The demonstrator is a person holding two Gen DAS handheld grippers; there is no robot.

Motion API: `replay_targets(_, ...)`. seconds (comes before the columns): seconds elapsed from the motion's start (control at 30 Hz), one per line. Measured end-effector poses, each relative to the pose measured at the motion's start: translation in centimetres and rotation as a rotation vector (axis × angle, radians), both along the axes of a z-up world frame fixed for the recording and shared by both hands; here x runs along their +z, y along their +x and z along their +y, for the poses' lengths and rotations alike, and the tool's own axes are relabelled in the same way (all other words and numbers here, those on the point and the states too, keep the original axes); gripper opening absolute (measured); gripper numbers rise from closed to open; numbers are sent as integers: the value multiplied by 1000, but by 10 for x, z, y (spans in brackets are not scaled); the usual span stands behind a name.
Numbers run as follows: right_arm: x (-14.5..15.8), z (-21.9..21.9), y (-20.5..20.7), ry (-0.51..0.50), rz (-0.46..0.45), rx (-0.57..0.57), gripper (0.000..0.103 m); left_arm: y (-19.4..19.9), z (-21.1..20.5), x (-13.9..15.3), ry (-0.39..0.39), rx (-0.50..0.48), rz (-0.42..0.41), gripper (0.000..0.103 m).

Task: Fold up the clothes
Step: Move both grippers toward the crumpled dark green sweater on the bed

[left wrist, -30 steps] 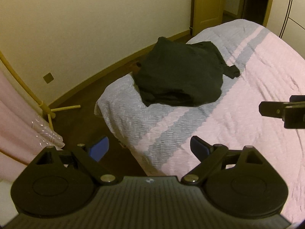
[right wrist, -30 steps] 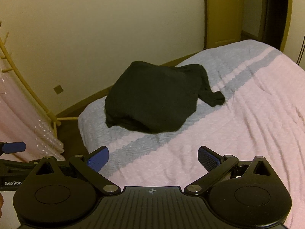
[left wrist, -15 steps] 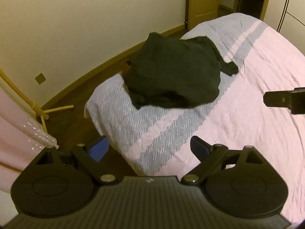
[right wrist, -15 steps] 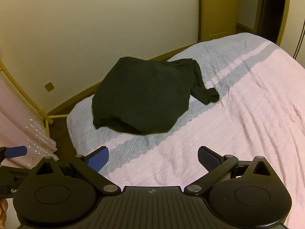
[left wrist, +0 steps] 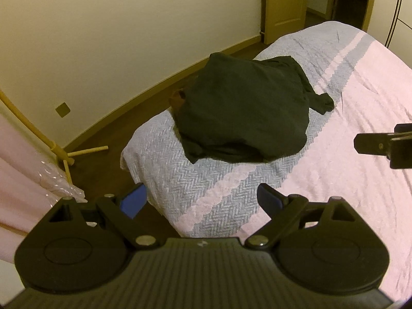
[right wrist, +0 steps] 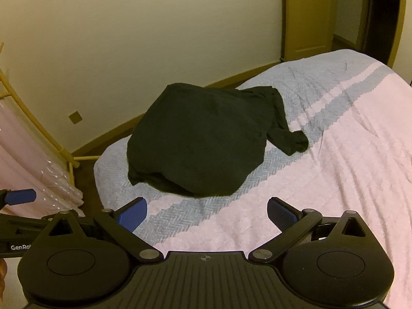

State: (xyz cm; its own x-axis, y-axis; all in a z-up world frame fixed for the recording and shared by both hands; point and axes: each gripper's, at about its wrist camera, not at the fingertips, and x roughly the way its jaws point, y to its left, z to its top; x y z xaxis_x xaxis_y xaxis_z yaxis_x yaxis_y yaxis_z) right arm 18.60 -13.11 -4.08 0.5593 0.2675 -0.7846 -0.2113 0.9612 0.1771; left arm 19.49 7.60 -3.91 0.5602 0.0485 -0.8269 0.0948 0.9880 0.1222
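Note:
A black garment (left wrist: 244,113) (right wrist: 203,141) lies in a loose heap near the corner of the bed, one sleeve end (right wrist: 293,143) sticking out to its right. My left gripper (left wrist: 203,202) is open and empty, held above the bed corner, short of the heap. The right gripper (right wrist: 207,215) is open too, over the pink part of the cover, with nothing between its blue pads. Part of the right gripper (left wrist: 381,144) shows at the right edge of the left wrist view. One blue fingertip (right wrist: 20,196) of the left gripper shows at the far left of the right wrist view.
The bed (left wrist: 360,103) (right wrist: 347,167) has a pink cover with a grey-blue herringbone band. Its corner drops to a dark wooden floor (left wrist: 108,159). A yellow rack (left wrist: 61,154) with pink cloth stands at left. A cream wall and a door (right wrist: 306,13) lie behind.
Both grippers have shifted a little, so the heap sits somewhat differently in each view. The garment itself has not moved and both grippers stay open.

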Motion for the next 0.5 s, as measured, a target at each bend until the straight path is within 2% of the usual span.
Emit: replay_targets(0.5, -5, -9, 12, 19, 20, -12, 102, 7, -8, -3, 17, -15, 17, 91)
